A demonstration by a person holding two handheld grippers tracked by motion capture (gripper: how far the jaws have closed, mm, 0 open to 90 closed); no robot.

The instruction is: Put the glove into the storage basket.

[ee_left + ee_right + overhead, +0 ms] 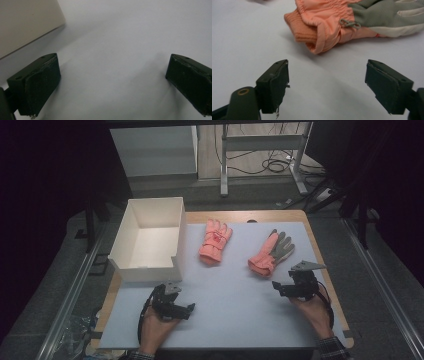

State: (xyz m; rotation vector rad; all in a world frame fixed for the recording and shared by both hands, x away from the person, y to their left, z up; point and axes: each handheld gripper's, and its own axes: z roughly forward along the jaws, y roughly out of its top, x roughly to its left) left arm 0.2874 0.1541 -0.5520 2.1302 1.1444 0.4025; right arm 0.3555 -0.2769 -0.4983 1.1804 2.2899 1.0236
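Note:
Two salmon-pink gloves lie on a pale mat (pixel 235 295). One glove (pixel 215 241) rests back-up at the centre, beside a white open box (pixel 148 270). The other glove (pixel 270 252), with a grey and white palm, lies to its right. In the right gripper view this palm-up glove (pixel 329 22) has its knit cuff a short way ahead of my right gripper (pixel 327 85), which is open over bare mat. The right gripper (pixel 280 288) sits just below the cuff. My left gripper (pixel 187 309) is open near the box's front corner; nothing is between its jaws (pixel 112 82).
The box corner (pixel 25 22) is close on the left of the left gripper. The mat covers a wooden table (pixel 327 270) with narrow bare edges. Desk legs and cables (pixel 272 165) stand on the floor beyond.

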